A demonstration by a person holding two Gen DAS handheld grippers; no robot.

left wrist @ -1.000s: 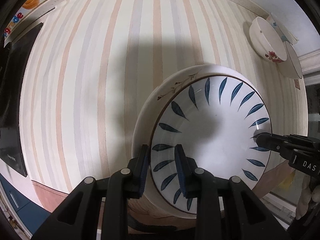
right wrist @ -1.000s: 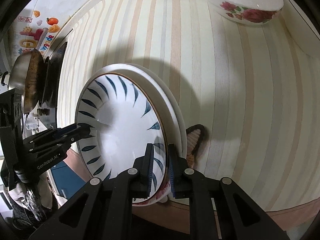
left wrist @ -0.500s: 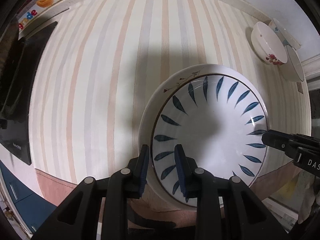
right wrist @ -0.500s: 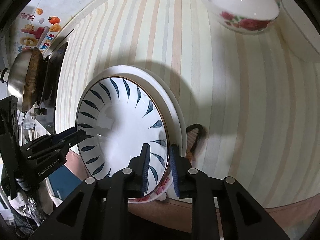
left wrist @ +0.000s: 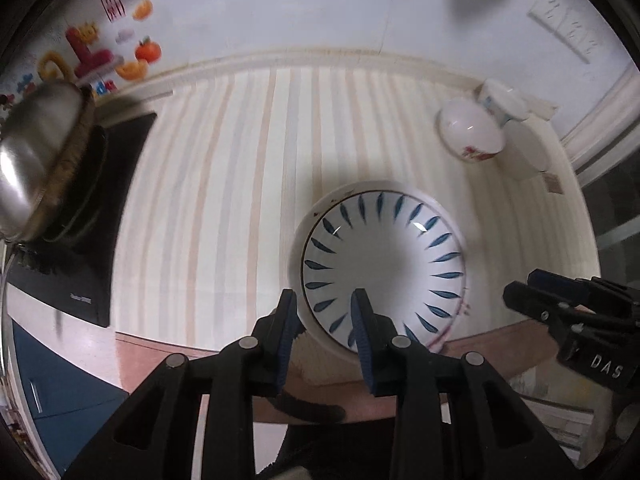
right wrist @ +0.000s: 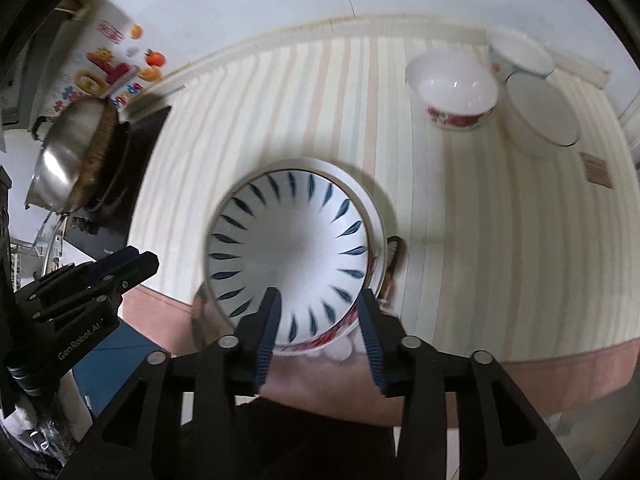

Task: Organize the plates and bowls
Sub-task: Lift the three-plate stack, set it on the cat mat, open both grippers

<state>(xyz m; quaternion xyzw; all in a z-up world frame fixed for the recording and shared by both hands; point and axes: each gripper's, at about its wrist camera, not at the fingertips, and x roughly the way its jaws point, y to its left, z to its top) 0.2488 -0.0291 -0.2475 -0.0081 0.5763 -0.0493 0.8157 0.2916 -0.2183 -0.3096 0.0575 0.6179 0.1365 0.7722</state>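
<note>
Left wrist view is showing us the striped worktop (left wrist: 224,184) filling most of the frame, its cloth running in pale cream, peach and grey bands up to a white wall (left wrist: 304,12) with fruit stickers (left wrist: 138,58). We are seeing a black induction hob (left wrist: 92,240) at the far left edge with a steel pot (left wrist: 36,160) sitting on it, blurred. Near the front edge of the worktop we are looking down at the leaf-pattern bowl (left wrist: 384,276), white with dark blue leaf strokes fanned around its inside and a thin brown rim line. It is resting inside a larger white plate (left wrist: 298,240), whose rim is showing around the left and back. Red flower print is peeking out beneath at the near side; we cannot tell which dish it belongs to.

Well apart at the back right, a rose-print bowl (right wrist: 454,94) is standing beside a flat white plate (right wrist: 540,114), with a small cup-like bowl (right wrist: 520,54) behind them.

We are holding the left gripper (left wrist: 325,320) with its jaws moderately apart, straddling the near rim of the stack without pressing it. The right gripper (right wrist: 318,316) is hanging over the near edge of the leaf-pattern bowl, jaws spread wide and holding nothing.
</note>
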